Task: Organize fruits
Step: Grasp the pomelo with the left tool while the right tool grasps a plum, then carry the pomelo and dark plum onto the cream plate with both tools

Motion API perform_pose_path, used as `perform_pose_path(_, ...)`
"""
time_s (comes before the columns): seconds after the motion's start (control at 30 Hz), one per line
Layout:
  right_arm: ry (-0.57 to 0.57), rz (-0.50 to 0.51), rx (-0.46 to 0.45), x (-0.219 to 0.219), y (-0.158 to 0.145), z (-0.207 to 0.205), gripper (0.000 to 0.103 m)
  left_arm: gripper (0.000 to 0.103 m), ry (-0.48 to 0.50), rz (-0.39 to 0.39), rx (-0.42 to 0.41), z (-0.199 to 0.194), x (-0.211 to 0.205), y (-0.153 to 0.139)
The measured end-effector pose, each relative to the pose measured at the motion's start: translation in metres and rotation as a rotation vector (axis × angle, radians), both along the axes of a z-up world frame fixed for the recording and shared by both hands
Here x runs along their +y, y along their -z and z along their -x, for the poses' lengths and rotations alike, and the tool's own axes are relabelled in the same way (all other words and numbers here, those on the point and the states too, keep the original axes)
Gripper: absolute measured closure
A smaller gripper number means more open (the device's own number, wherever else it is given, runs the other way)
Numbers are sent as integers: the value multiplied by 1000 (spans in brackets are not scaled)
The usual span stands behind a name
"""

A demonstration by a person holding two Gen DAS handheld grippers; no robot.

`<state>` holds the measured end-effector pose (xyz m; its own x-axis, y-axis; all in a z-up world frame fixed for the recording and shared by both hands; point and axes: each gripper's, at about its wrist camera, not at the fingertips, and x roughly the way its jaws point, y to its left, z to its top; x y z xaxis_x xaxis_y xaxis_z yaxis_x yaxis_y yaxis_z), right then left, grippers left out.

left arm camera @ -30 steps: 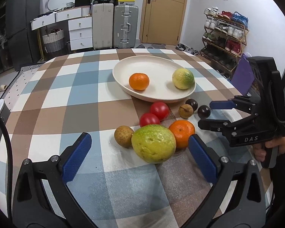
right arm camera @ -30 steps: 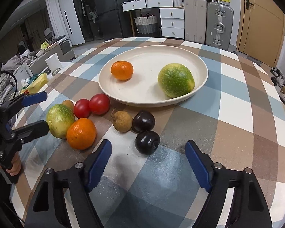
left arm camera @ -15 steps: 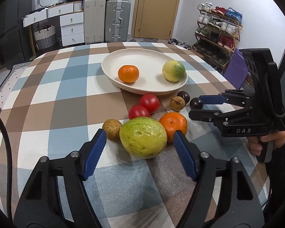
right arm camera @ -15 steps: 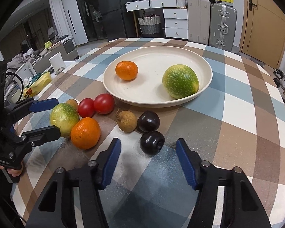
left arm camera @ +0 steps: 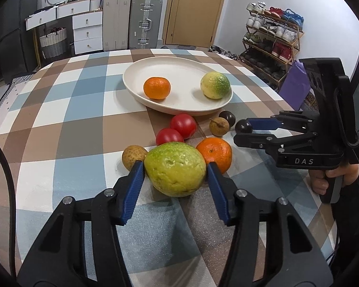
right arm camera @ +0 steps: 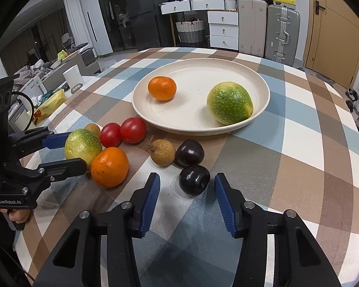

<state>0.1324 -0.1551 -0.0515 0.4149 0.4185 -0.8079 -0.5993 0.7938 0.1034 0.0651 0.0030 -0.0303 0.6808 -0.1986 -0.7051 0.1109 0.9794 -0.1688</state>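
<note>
A cream plate [left arm camera: 179,70] holds an orange [left arm camera: 156,87] and a green-yellow fruit [left arm camera: 215,85]. On the checked cloth in front lie two tomatoes [left arm camera: 183,125], a loose orange [left arm camera: 214,154], two brown longans [left arm camera: 219,126], two dark plums [right arm camera: 189,152] and a large green guava [left arm camera: 176,168]. My left gripper [left arm camera: 174,174] has its pads touching both sides of the guava, which rests on the table. My right gripper [right arm camera: 186,187] is open, its fingers on either side of the nearer plum [right arm camera: 194,179] without touching it.
The round table's edge [left arm camera: 263,76] curves away on the right, near a shoe rack [left arm camera: 272,40]. Suitcases [left arm camera: 143,21] and white drawers [left arm camera: 87,32] stand behind the table. The second longan [left arm camera: 134,156] sits just left of the guava.
Both grippers have moved forward and narrowed. The left one has closed onto the guava's sides. The right one now straddles the nearer plum.
</note>
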Motion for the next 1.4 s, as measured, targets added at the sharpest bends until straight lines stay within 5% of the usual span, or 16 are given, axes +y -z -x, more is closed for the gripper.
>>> perform_pose_path(0.5,18,8,-5,-1,0,-2,76,52,-52,39,-50,5,14,-10)
perform_pose_path(1.4,34,-136,-93,-13,-30,-3,76,52,-81,53,-97,-25,10,-27)
